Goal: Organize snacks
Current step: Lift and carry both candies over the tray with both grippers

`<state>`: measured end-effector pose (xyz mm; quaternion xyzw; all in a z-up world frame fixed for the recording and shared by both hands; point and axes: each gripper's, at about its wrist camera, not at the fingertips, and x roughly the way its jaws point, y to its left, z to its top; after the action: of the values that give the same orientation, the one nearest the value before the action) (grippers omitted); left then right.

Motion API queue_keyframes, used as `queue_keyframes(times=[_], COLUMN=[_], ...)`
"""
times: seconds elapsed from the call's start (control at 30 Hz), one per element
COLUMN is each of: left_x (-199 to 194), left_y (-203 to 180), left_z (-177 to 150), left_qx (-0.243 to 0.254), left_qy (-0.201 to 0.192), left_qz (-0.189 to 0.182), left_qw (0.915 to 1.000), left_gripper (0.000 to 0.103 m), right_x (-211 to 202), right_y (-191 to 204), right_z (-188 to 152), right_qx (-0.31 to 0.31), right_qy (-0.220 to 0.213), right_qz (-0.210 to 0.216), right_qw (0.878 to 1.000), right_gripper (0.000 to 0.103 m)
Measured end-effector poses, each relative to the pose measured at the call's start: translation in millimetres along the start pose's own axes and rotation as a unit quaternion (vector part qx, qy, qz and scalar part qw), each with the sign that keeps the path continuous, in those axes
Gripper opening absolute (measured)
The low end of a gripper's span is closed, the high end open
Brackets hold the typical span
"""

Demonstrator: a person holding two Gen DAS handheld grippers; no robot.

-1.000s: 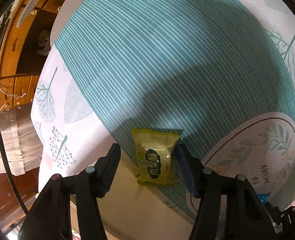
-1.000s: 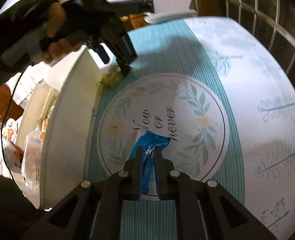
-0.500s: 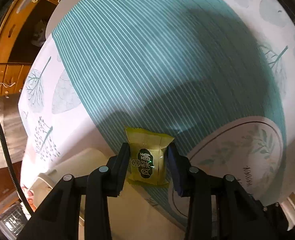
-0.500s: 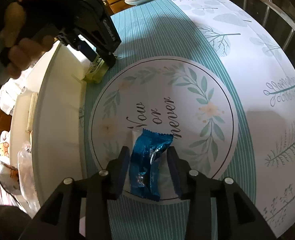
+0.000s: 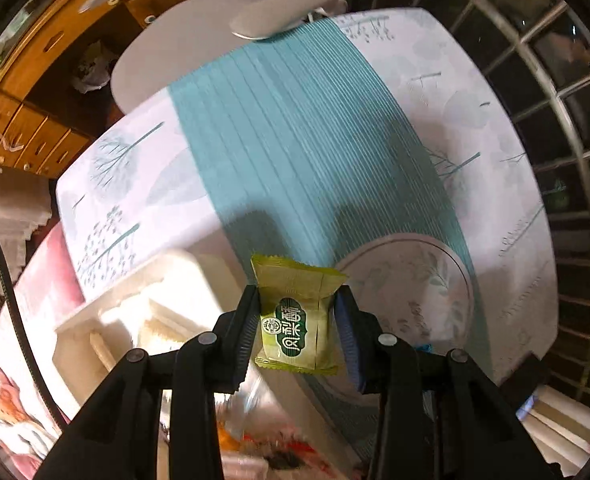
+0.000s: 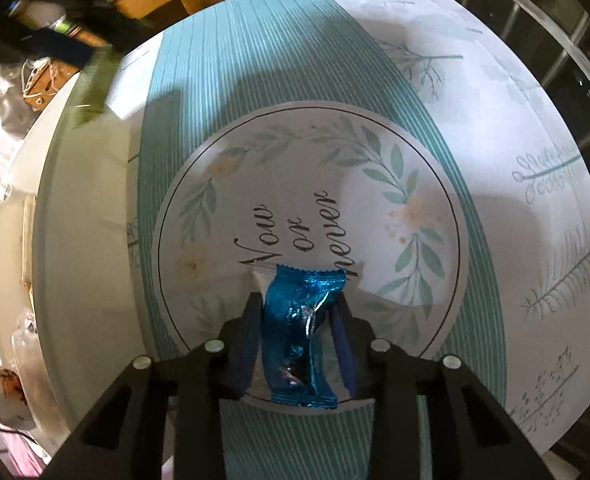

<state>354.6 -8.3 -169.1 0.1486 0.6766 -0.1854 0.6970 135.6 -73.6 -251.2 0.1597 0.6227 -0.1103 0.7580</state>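
From the left wrist camera, the left gripper (image 5: 298,322) points down with its jaws drawn in on a green snack packet (image 5: 298,317), one pad pressed against each side of the wrapper; the packet hangs clear above the table, over the spot where the teal-striped tablecloth (image 5: 295,152) meets a cream tray (image 5: 143,300) with compartments at the table's left edge. The view blurs toward the bottom, where more wrappers show only as coloured smears. A white chair back (image 5: 291,4) stands at the table's far end, and a metal window grille (image 5: 567,128) fills the right side. From the right wrist camera, the right gripper (image 6: 298,320) has just been closing its jaws, and a blue foil snack (image 6: 301,332) sits lengthwise between them, the dark pads set against its crumpled sides. The packet lies at the near edge of the round printed medallion (image 6: 375,200) on the cloth, just below the lettering; whether it has left the cloth cannot be told. A blurred green shape (image 6: 93,84) shows at the upper left.
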Motion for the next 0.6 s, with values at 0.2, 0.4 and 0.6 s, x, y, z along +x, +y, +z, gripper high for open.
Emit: queue_keyframes(times=[0.2,0.4,0.6], left_x=[-40,-80,-102], left_y=[29,55,83], left_z=[-37,-87,-145], left_qx=[-0.026,-0.040,-0.062], left_qy=[-0.027,-0.065,-0.086], left_qz=[-0.018,-0.028,-0.049], left_qw=[0.9991,0.9967,0.9932], left_gripper=[0.037,0.037,0.037], right_x=[0,-8,-43], right_y=[-5,-2,10], right_z=[-4,-26,-47], right_qx=[0.054,0.103,0.110], right_qy=[0.035,0.058,0.025], right_qz=[0.009,0.022,0.009], right_qw=[0.998,0.993,0.994], right_gripper=[0.025,0.025,0.025])
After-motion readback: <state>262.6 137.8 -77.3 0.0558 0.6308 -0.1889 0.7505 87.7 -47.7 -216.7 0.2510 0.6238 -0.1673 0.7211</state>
